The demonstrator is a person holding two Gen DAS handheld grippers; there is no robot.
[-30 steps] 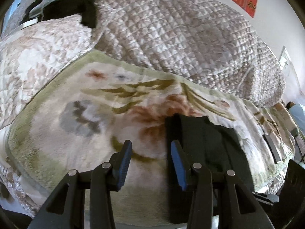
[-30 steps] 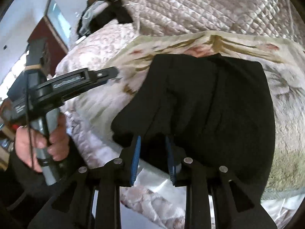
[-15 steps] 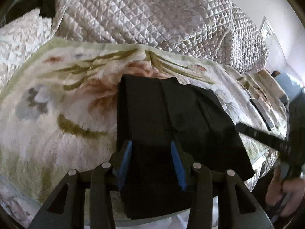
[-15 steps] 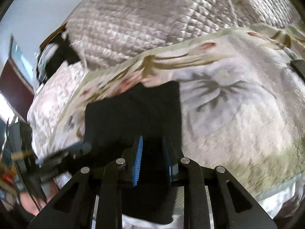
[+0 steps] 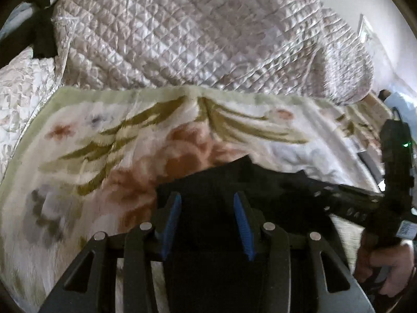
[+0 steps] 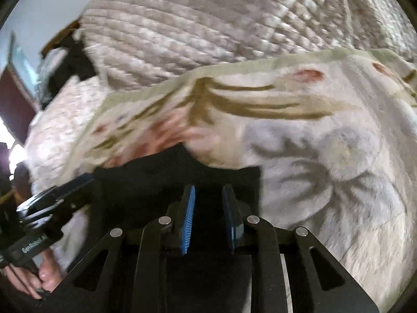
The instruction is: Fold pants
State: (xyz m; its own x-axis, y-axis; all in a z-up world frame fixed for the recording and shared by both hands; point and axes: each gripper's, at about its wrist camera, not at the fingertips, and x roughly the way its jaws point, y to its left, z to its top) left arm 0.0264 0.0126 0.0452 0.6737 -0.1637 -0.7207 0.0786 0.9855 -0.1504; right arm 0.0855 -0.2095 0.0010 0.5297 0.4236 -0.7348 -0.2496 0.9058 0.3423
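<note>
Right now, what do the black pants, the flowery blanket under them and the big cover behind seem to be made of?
Black pants: soft matte cloth, probably cotton or a blend; no sheen, limp folds.
Flowery blanket: plush fleece by its look; fuzzy nap, blurred printed flowers.
Cover behind: quilted satin-like fabric, likely synthetic; a shiny, puffy diamond stitch pattern.

Soft daylight is washing over the quilted bedspread (image 5: 198, 34), glinting off its satin ridges. Motion blur is smearing the floral blanket (image 6: 325, 156) in both views, while fisheye curvature is bending and darkening every frame edge.
</note>
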